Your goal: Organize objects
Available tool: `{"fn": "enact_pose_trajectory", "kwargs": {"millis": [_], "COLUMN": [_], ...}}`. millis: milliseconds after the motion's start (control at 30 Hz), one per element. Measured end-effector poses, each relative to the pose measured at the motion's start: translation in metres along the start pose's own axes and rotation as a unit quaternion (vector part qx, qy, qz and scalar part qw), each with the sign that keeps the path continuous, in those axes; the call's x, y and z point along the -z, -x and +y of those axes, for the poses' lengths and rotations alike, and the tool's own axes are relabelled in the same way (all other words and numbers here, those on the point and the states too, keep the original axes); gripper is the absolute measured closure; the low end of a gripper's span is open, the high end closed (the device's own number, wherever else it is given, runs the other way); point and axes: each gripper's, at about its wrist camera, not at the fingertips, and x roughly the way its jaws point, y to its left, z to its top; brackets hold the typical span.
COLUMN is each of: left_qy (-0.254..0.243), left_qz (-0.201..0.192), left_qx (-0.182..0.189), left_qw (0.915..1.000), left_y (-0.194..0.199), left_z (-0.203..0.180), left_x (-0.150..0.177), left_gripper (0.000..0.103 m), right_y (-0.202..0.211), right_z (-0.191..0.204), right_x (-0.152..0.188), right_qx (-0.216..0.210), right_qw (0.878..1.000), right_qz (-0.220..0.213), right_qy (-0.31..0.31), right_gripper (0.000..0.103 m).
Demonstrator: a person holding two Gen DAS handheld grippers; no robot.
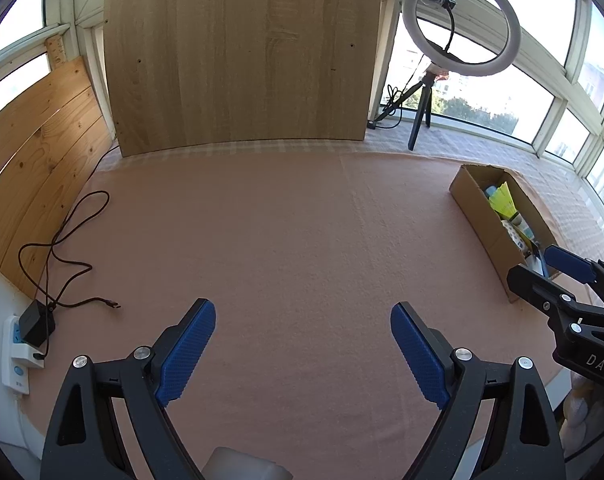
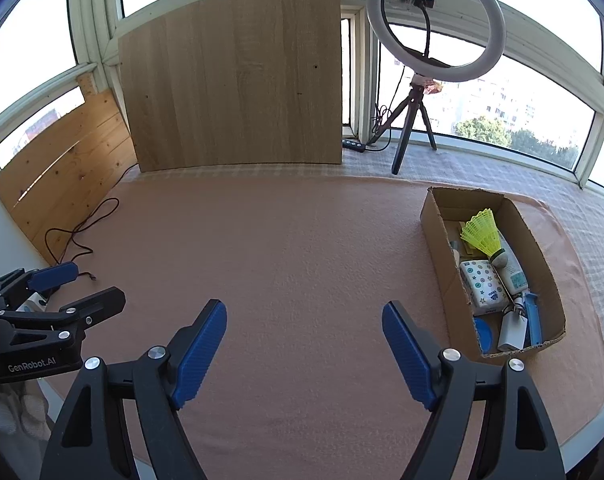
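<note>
An open cardboard box [image 2: 434, 216] sits on the pink cloth at the right; it also shows in the left wrist view [image 1: 482, 220]. Inside lie a yellow shuttlecock [image 2: 482, 232], a patterned tissue pack [image 2: 484, 286], a white power bank [image 2: 512, 334], a blue stick-shaped item [image 2: 534, 320] and a blue disc [image 2: 483, 336]. My left gripper [image 1: 302, 348] is open and empty over the bare cloth. My right gripper [image 2: 304, 348] is open and empty, left of the box's near end. Each gripper shows at the edge of the other's view.
A brown cable [image 1: 70, 240] runs to a black charger [image 1: 38, 324] in a white power strip at the left. A wooden board [image 1: 242, 56] leans at the back, a pine panel [image 1: 34, 168] at the left. A ring light on a tripod [image 2: 434, 24] stands back right.
</note>
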Motion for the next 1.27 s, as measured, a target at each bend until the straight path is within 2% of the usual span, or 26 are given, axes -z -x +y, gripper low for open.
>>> {"fn": "enact_pose_trajectory", "kwargs": {"millis": [900, 1267], "left_qy": [0.001, -0.008], "left_qz": [0.001, -0.001], "left_qx": [-0.001, -0.001], "left_qw": [1.0000, 1.0000], "left_y": [-0.001, -0.015], "left_z": [-0.005, -0.006], "left_x": [0.001, -0.001], "left_gripper": [0.010, 0.008], "right_y": [-0.006, -0.017], "right_z": [-0.004, -0.003], "right_x": [0.001, 0.001], "right_qx": [0.001, 0.004], "right_qw": [1.000, 1.000], "right_qz": [0.005, 0.017], "right_qy": [-0.002, -0.001], "right_gripper": [0.026, 0.026]}}
